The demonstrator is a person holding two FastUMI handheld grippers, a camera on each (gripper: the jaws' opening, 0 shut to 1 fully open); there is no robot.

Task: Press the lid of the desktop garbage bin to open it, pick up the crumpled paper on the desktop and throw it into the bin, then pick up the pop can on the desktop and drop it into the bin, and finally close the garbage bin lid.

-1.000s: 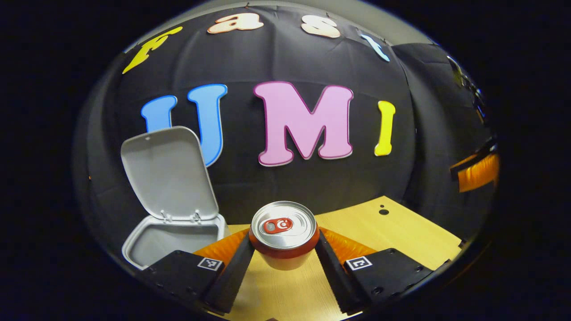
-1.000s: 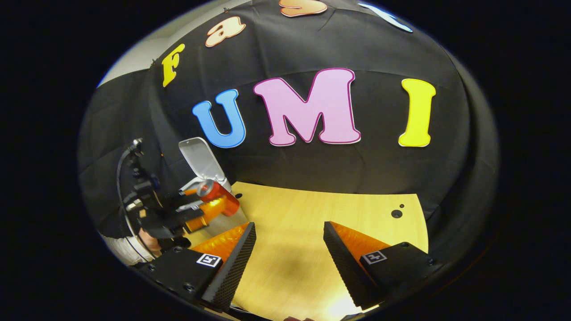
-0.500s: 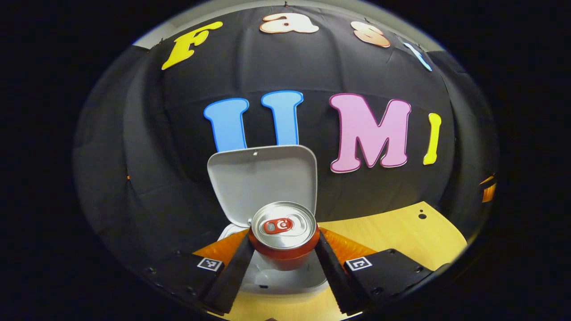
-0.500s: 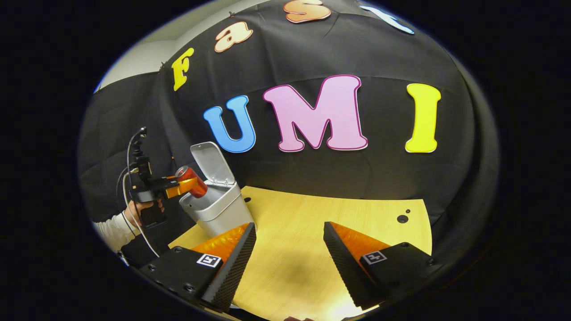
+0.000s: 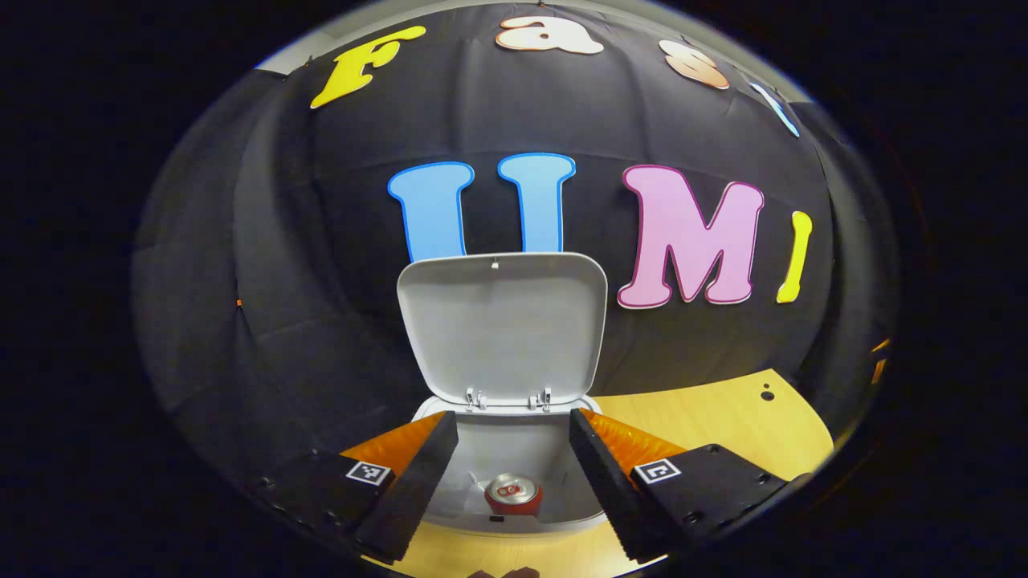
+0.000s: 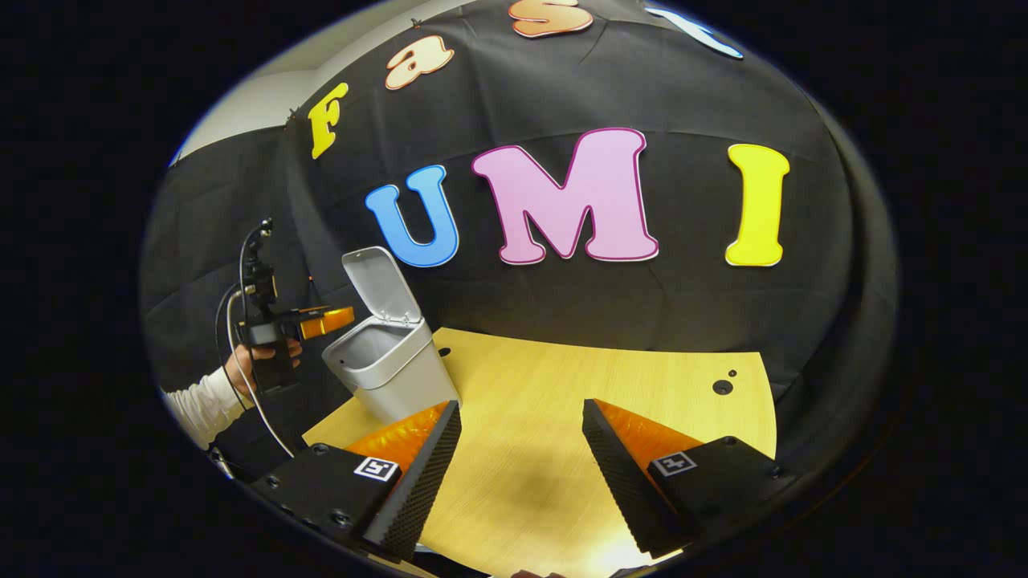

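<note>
A red pop can [image 5: 512, 494] with a silver top lies inside the white desktop bin [image 5: 554, 490], down near its bottom. The bin's lid [image 5: 502, 325] stands upright and open behind it. My left gripper [image 5: 511, 474] hangs open just above the bin's mouth, fingers either side of the can far below. In the right gripper view the bin [image 6: 389, 365] stands at the table's left end with its lid [image 6: 376, 282] up, and the left gripper [image 6: 325, 323] hovers beside its rim, held by a hand [image 6: 257, 361]. My right gripper [image 6: 520, 466] is open over the table with nothing between its fingers.
The light wooden table [image 6: 578, 385] stretches right of the bin, with small dark holes [image 6: 721, 387] near its far right corner. A cable [image 6: 241, 385] trails from the left gripper's handle. Black cloth walls close the booth behind and to both sides.
The left gripper carried the can over the bin, opened, and the can dropped inside. The right gripper stayed almost still.
</note>
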